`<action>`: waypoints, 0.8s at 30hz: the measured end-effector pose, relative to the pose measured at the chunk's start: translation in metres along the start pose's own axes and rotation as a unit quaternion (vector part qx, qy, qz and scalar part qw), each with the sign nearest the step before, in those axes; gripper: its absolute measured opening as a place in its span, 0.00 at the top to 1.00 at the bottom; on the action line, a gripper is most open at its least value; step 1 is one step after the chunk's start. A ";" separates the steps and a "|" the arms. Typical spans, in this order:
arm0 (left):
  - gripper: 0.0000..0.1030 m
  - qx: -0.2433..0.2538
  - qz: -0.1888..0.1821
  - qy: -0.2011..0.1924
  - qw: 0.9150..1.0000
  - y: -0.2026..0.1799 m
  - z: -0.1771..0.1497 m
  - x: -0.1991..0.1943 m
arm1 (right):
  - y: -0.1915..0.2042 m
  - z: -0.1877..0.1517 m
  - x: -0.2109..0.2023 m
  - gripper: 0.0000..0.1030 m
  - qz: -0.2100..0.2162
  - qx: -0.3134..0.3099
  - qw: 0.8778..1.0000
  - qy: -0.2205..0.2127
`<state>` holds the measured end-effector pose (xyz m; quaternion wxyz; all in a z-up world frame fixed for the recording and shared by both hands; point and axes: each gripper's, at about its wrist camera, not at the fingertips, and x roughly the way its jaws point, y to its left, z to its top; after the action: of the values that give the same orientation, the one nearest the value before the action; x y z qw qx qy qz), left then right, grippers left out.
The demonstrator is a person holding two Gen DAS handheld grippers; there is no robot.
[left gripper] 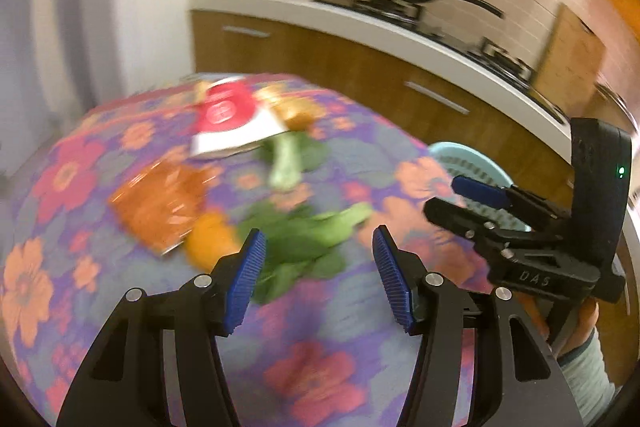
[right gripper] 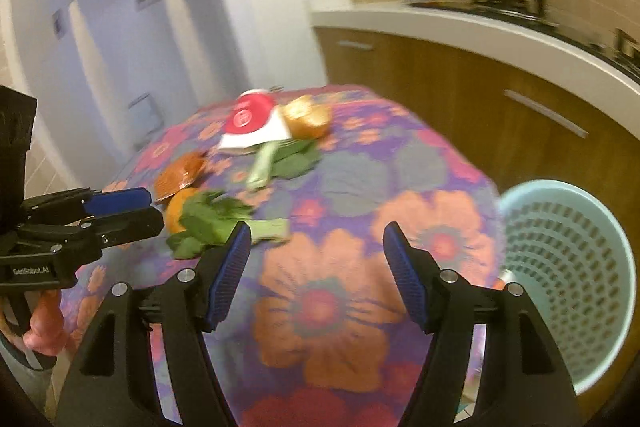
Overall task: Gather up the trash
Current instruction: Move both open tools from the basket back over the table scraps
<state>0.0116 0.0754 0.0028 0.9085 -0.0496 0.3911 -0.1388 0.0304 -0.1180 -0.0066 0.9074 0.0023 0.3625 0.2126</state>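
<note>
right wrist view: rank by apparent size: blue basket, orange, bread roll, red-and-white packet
1. blue basket, by far the largest, though it is also nearest the camera
2. red-and-white packet
3. bread roll
4. orange, partly hidden by greens, so 3 versus 4 is unsure

My left gripper (left gripper: 318, 277) points forward and down, jaws standing apart with nothing between the blue ribbed pads (left gripper: 245, 281). My right gripper (right gripper: 316, 273) is angled much the same, jaws a little wider, also empty. In the left wrist view the right gripper (left gripper: 452, 197) shows side-on at the right edge, its two fingers one above the other, a green light on its black body, with my right hand (left gripper: 580, 327) and a pale sleeve cuff (left gripper: 588, 371) beneath it. In the right wrist view the left gripper (right gripper: 150, 205) reaches in from the left edge, my left hand (right gripper: 44, 327) wrapped round its handle below.
</note>
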 end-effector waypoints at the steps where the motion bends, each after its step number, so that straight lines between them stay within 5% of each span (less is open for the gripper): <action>1: 0.47 -0.010 0.004 0.002 1.000 0.009 -0.003 -0.001 | 0.006 0.003 0.007 0.32 0.006 -0.007 1.000 0.008; 11: 0.49 -0.129 -0.020 0.022 0.991 0.071 -0.020 0.011 | 0.040 0.011 0.045 0.31 0.028 -0.063 0.996 0.056; 24: 0.58 -0.160 0.000 0.028 0.987 0.085 -0.015 0.034 | 0.047 0.013 0.058 0.25 0.031 -0.082 0.993 0.074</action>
<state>0.0413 0.1470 -0.0486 0.8774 -0.1903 0.4337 -0.0761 0.0579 -0.0510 -0.0275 0.8682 -0.0765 0.4097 0.2691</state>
